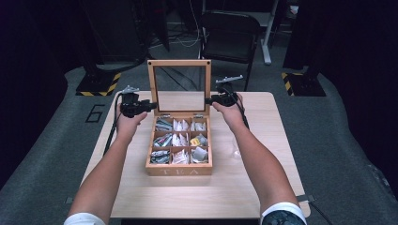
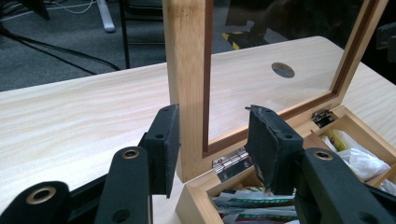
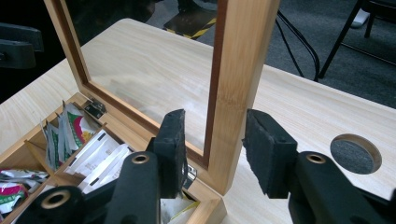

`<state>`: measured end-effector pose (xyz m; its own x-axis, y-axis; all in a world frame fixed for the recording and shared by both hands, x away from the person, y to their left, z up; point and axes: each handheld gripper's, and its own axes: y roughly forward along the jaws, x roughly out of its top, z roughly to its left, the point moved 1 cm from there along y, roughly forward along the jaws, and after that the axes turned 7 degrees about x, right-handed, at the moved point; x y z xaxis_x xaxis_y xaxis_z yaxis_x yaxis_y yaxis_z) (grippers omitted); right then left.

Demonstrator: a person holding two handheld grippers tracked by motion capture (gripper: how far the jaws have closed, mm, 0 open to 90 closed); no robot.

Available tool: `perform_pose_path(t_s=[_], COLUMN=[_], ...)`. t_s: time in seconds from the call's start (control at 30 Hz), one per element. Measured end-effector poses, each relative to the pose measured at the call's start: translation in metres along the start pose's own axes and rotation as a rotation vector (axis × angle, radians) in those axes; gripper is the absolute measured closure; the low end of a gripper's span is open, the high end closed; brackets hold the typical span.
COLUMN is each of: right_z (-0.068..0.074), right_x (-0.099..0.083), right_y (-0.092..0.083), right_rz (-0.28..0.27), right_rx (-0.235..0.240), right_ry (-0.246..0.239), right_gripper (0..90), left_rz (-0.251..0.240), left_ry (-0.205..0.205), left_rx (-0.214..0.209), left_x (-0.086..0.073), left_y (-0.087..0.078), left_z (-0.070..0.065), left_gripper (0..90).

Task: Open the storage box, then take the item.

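Side rails of the upright lid (image 1: 179, 63) stand between the spread jaws of left gripper (image 2: 212, 140) and right gripper (image 3: 215, 149), seemingly unpinched.

Your left gripper (image 1: 151, 106) and right gripper (image 1: 209, 100) are black, each topped by a grey three-cornered plate and trailing a black cable. Their padded jaws carry brass-ringed rivets. You wear short white sleeves (image 1: 280, 209).
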<state>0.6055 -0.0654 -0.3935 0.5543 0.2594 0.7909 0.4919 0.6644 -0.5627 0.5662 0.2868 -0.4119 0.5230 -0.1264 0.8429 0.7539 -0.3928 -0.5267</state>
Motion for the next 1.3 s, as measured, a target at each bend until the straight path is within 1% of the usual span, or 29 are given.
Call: perform_pose_path(t_s=[0.07, 0.1, 0.17, 0.2, 0.23, 0.3, 0.33, 0.4, 0.43, 0.47, 0.5, 0.53, 0.57, 0.6, 0.63, 0.7, 0.77, 0.8, 0.83, 0.87, 0.9, 0.93, 0.97, 1.0, 1.03, 1.17, 1.2, 1.27, 1.3], right_z=[0.001, 0.003, 0.004, 0.005, 0.007, 0.009, 0.011, 0.014, 0.016, 0.016, 0.017, 0.017, 0.017, 0.018, 0.017, 0.018, 0.018, 0.020, 0.021, 0.021, 0.024, 0.029, 0.029, 0.033, 0.035, 0.042, 0.044, 0.048, 0.049], right_x=[0.000, 0.000, 0.000, 0.001, 0.001, 0.000, 0.000, -0.001, -0.002, -0.003, -0.004, -0.004, -0.005, -0.007, -0.008, -0.011, -0.012, -0.014, -0.015, -0.015, -0.016, -0.018, -0.018, -0.020, -0.022, -0.026, -0.027, -0.031, -0.033], right_y=[-0.001, -0.003, -0.004, -0.006, -0.008, -0.010, -0.011, -0.014, -0.016, -0.017, -0.019, -0.019, -0.020, -0.024, -0.026, -0.030, -0.032, -0.034, -0.035, -0.035, -0.037, -0.041, -0.041, -0.042, -0.043, -0.044, -0.044, -0.045, -0.046], right_rz=[0.005, 0.006, 0.011, 0.007, 0.011, 0.011, 0.018, 0.026, 0.025, 0.020, 0.023, 0.023, 0.026, 0.023, 0.021, 0.015, 0.015, 0.031, 0.040, 0.040, 0.042, 0.035, 0.035, 0.044, 0.046, 0.053, 0.057, 0.057, 0.053], right_rx=[-0.001, -0.008, -0.011, -0.007, -0.008, 0.003, 0.007, 0.008, 0.008, 0.014, 0.021, 0.021, 0.023, 0.014, 0.007, 0.004, 0.011, -0.004, -0.013, -0.013, -0.009, -0.008, -0.008, -0.024, -0.027, -0.030, -0.037, -0.030, -0.024], right_ry=[-0.005, -0.015, -0.022, -0.038, -0.036, -0.048, -0.056, -0.078, -0.076, -0.075, -0.063, -0.063, -0.058, -0.055, -0.069, -0.070, -0.065, -0.068, -0.084, -0.084, -0.098, -0.134, -0.134, -0.164, -0.182, -0.198, -0.200, -0.209, -0.203], right_gripper=[56.7, 53.2, 52.2, 50.3, 49.0, 46.8, 45.7, 43.8, 42.4, 40.8, 39.4, 39.4, 38.8, 39.0, 38.3, 36.1, 34.9, 33.1, 33.5, 33.5, 34.4, 34.7, 34.7, 35.5, 35.8, 36.5, 36.6, 40.2, 41.0], left_rz=[0.001, 0.001, 0.004, 0.007, 0.019, 0.021, 0.021, 0.020, 0.020, 0.014, 0.014, -0.006, -0.017, -0.005, -0.005, 0.001, -0.004, 0.000, 0.005, 0.008, 0.010, 0.020, 0.020, 0.024, 0.024, 0.030, 0.026, 0.011, 0.006], left_ry=[0.000, 0.001, 0.005, 0.000, 0.007, 0.004, 0.037, 0.044, 0.045, 0.047, 0.047, 0.047, 0.029, 0.009, 0.009, 0.011, 0.007, 0.006, 0.005, 0.004, 0.001, 0.002, 0.002, 0.012, 0.012, 0.022, 0.024, 0.033, 0.029], left_rx=[0.000, -0.001, -0.001, -0.001, 0.009, 0.020, 0.030, 0.028, 0.021, 0.026, 0.026, 0.026, 0.018, 0.012, 0.012, 0.021, 0.015, 0.014, 0.014, 0.010, 0.001, -0.005, -0.005, -0.009, -0.009, -0.008, -0.006, -0.010, -0.023], left_x=[0.000, 0.000, 0.000, 0.000, 0.000, -0.001, 0.000, 0.000, 0.000, -0.001, -0.001, -0.002, -0.003, -0.005, -0.005, -0.007, -0.008, -0.009, -0.009, -0.009, -0.010, -0.010, -0.010, -0.011, -0.011, -0.013, -0.013, -0.015, -0.016], left_y=[0.000, -0.002, -0.002, -0.002, -0.004, -0.004, -0.006, -0.008, -0.011, -0.012, -0.012, -0.014, -0.017, -0.019, -0.019, -0.020, -0.022, -0.023, -0.024, -0.024, -0.025, -0.027, -0.027, -0.029, -0.029, -0.036, -0.037, -0.040, -0.043], left_z=[-0.001, 0.000, 0.000, 0.000, 0.000, -0.002, -0.003, -0.003, -0.005, -0.006, -0.006, -0.007, -0.008, -0.009, -0.009, -0.012, -0.014, -0.015, -0.015, -0.015, -0.016, -0.018, -0.018, -0.020, -0.020, -0.024, -0.025, -0.027, -0.028], left_gripper=[53.6, 52.5, 50.5, 49.6, 48.8, 47.9, 47.5, 46.4, 46.0, 45.8, 45.7, 45.7, 45.7, 45.3, 45.2, 45.2, 45.3, 45.2, 45.1, 45.1, 45.2, 45.5, 45.9, 45.9, 45.9, 46.2, 46.2, 46.9, 47.1])
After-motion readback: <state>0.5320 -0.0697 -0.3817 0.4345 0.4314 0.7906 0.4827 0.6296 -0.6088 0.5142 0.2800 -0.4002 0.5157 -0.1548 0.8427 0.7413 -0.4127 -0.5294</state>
